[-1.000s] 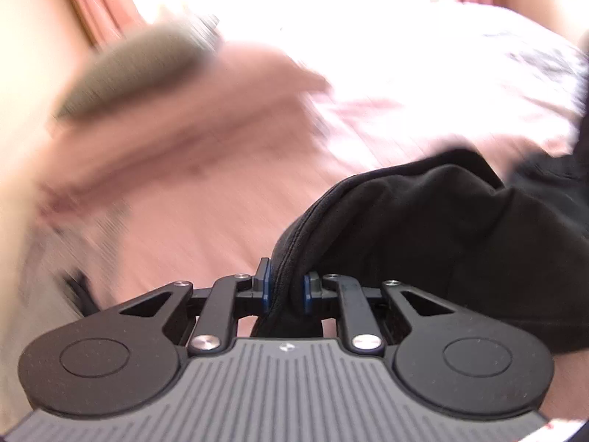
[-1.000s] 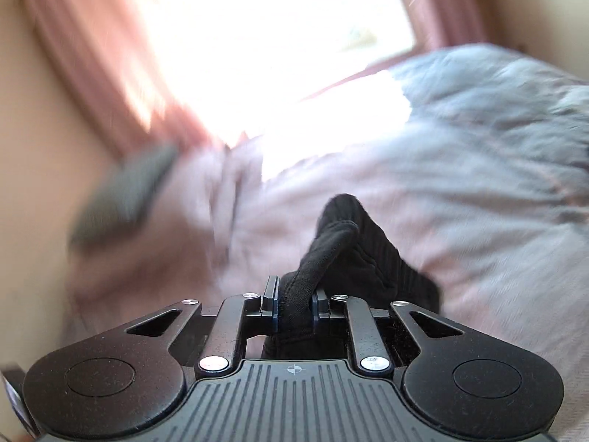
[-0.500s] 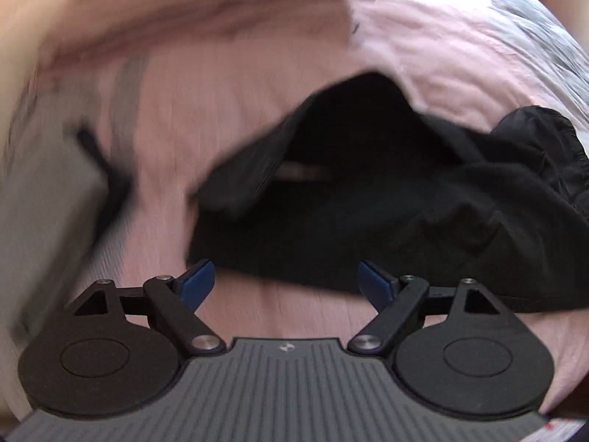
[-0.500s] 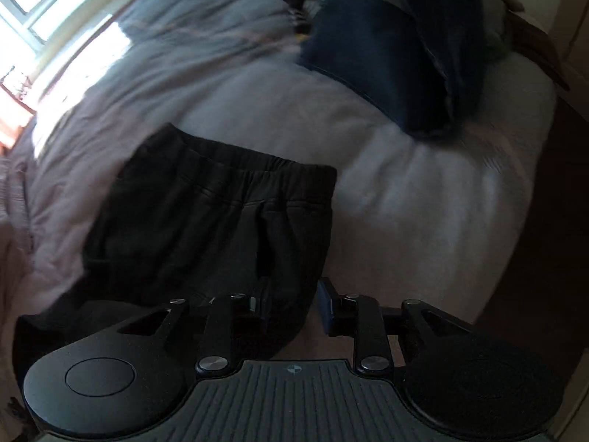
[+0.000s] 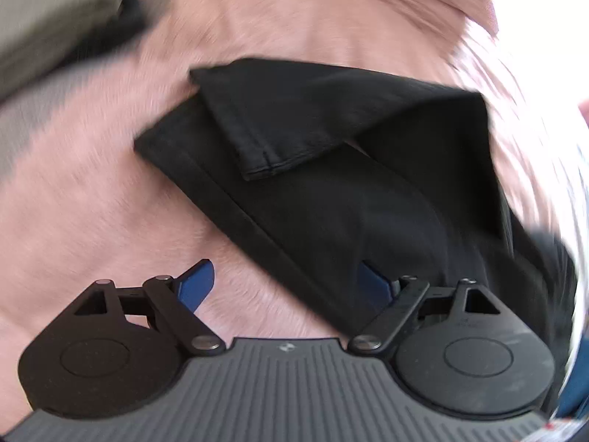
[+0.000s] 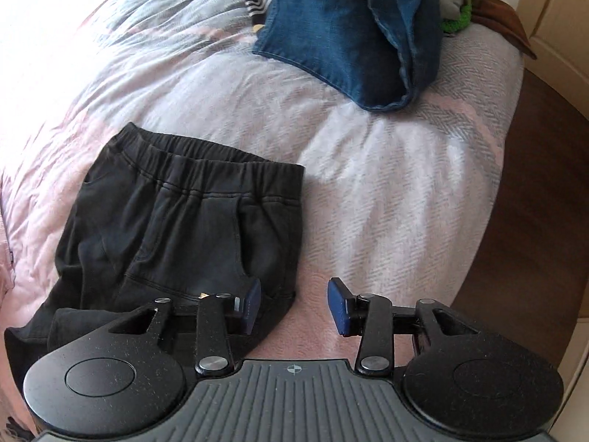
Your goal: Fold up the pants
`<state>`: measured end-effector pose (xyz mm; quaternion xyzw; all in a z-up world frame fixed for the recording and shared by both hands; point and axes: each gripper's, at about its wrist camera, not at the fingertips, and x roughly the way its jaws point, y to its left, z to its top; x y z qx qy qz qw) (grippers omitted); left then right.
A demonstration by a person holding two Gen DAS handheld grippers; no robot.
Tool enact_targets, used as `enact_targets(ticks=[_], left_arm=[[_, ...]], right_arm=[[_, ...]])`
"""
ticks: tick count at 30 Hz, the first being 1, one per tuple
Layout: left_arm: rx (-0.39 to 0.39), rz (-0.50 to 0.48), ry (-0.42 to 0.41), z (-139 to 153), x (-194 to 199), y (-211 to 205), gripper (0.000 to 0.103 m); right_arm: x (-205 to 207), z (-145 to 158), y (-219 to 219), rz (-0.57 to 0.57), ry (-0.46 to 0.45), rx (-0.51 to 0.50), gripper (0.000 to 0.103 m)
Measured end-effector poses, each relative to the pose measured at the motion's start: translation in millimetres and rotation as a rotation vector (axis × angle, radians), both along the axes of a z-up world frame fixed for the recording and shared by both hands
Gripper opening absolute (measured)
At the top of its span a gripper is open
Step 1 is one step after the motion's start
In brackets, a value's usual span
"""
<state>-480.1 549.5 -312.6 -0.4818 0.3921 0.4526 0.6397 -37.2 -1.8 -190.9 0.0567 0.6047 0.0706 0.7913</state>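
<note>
Both grippers have let go of the black cotton pants (image 6: 176,228) that they pinched a second ago, and the garment now lies spread on the pink and grey woven bedspread (image 6: 386,191) instead of hanging bunched between the pads.

Nearest in the right wrist view, the right gripper (image 6: 294,304) points steeply down at the bed. Its jaws are opening; the side edge of the pants lies just under the left blue pad at 9 o'clock of the gap, the right pad is over bare bedspread, and neither pad presses on cloth. Beyond the fingers, toward 11 o'clock, the pants lie flat with the elastic waistband at their far end and a side pocket slit facing up. Further out at 1 o'clock a pile of blue denim jeans (image 6: 353,37) rests on the bedspread, well apart from the pants, with other mixed clothes behind it. Brown wooden floor (image 6: 533,202) shows past the bed's edge at 3 o'clock.

In the left wrist view, which is blurred, the left gripper (image 5: 283,283) has its jaws spread wide and grips nothing. A long straight edge of the pants runs between its blue pads, from 4 o'clock up toward 10 o'clock. Beyond, at 12 o'clock, a hemmed leg end (image 5: 265,125) is folded back on top of the rest of the fabric.
</note>
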Motion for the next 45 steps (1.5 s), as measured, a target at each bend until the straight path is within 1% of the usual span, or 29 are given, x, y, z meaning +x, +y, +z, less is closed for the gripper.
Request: enact_targets(ticks=[2, 3, 4, 5, 7, 9, 10, 11, 13, 15, 17, 19, 21, 22, 23, 24, 25, 26, 28, 30, 31, 33, 34, 36, 37, 39, 41, 43, 45], left_arm=[[-0.019, 0.095, -0.024, -18.0, -0.8, 5.8, 0.069], [-0.016, 0.134, -0.029, -23.3, -1.6, 6.1, 0.064], [0.001, 0.157, -0.03, -25.5, -1.8, 5.3, 0.037], [0.023, 0.167, -0.009, -23.6, -1.5, 3.8, 0.016], [0.066, 0.154, -0.02, -10.0, -7.0, -3.4, 0.011], [0.106, 0.124, -0.034, 11.6, -16.9, -14.2, 0.011], [0.121, 0.111, -0.032, 26.6, -24.5, -22.9, 0.011], [0.139, 0.099, -0.027, 41.6, -33.2, -31.6, 0.01], [0.175, 0.086, -0.001, 69.1, -54.1, -51.2, 0.01], [0.18, 0.096, 0.045, 84.6, -76.5, -68.2, 0.01], [0.145, 0.117, 0.1, 82.6, -93.0, -78.2, 0.011], [0.109, 0.161, 0.137, 71.1, -100.2, -83.8, 0.011], [0.115, 0.174, 0.156, 63.3, -98.0, -88.1, 0.01], [0.128, 0.156, 0.183, 61.2, -94.2, -90.7, 0.01], [0.141, 0.138, 0.205, 59.3, -88.9, -93.2, 0.01], [0.155, 0.127, 0.215, 59.6, -86.3, -95.2, 0.01], [0.168, 0.122, 0.21, 60.6, -88.3, -96.9, 0.01], [0.176, 0.119, 0.196, 63.2, -92.7, -100.7, 0.01], [0.17, 0.114, 0.189, 63.3, -97.7, -108.7, 0.01], [0.151, 0.099, 0.234, 56.9, -100.3, -119.6, 0.011], [0.126, 0.097, 0.262, 51.3, -102.4, -124.7, 0.011], [0.059, 0.13, 0.317, 42.0, -105.6, -130.9, 0.017], [0.039, 0.154, 0.325, 41.1, -107.7, -131.1, 0.021], [0.028, 0.18, 0.309, 49.5, -108.8, -125.2, 0.024], [0.033, 0.184, 0.29, 57.1, -106.9, -119.8, 0.024], [0.08, 0.158, 0.253, 73.1, -93.7, -107.0, 0.026], [0.149, 0.068, 0.239, 82.9, -67.0, -90.3, 0.037], [0.221, -0.088, 0.258, 84.3, -26.0, -74.4, 0.042], [0.286, -0.254, 0.296, 83.6, 15.6, -61.3, 0.044]], right_arm=[[-2.4, -1.4, -6.4, -0.015, 0.001, -0.006, 0.038], [-3.1, -2.4, -11.2, -0.022, 0.002, -0.014, 0.038], [-3.9, -3.5, -15.1, -0.025, 0.001, -0.02, 0.038], [-4.6, -4.7, -18.7, -0.026, 0.0, -0.023, 0.038], [-3.5, -8.3, -25.1, -0.015, -0.003, -0.01, 0.038], [1.3, -14.5, -27.9, 0.013, -0.018, 0.038, 0.038], [5.3, -19.5, -29.6, 0.029, -0.026, 0.075, 0.041], [9.9, -24.8, -30.4, 0.038, -0.027, 0.104, 0.048], [23.4, -39.8, -30.6, 0.018, -0.027, 0.156, 0.058], [37.0, -56.2, -30.8, -0.012, -0.016, 0.231, 0.062], [49.6, -77.7, -31.3, -0.046, 0.012, 0.294, 0.065], [60.2, -102.8, -29.9, -0.087, 0.044, 0.348, 0.065], [67.4, -126.7, -28.1, -0.114, 0.091, 0.394, 0.065], [67.2, -132.5, -27.5, -0.126, 0.09, 0.406, 0.063], [65.3, -133.0, -27.3, -0.12, 0.068, 0.418, 0.017], [63.7, -129.3, -25.7, -0.079, 0.046, 0.443, 0.002], [62.1, -120.1, -24.7, -0.047, 0.025, 0.423, 0.002], [60.8, -107.9, -29.2, -0.009, -0.003, 0.433, 0.001], [59.2, -84.5, -55.9, -0.037, -0.025, 0.47, 0.001], [54.8, -69.0, -77.6, -0.027, -0.019, 0.457, 0.001], [51.1, -64.9, -83.9, -0.005, -0.015, 0.42, 0.001], [46.4, -68.8, -89.1, 0.014, 0.006, 0.339, 0.002], [45.5, -73.9, -86.7, 0.041, 0.033, 0.284, 0.004], [43.9, -81.7, -79.3, 0.082, 0.102, 0.16, 0.027], [45.4, -79.2, -78.3, 0.073, 0.101, 0.119, 0.041], [51.4, -67.6, -79.3, 0.03, 0.055, 0.096, 0.042], [62.6, -56.8, -81.0, -0.033, 0.013, 0.106, 0.043], [73.9, -49.2, -79.1, -0.09, 0.0, 0.139, 0.043], [82.8, -42.3, -74.0, -0.12, -0.005, 0.18, 0.043]])
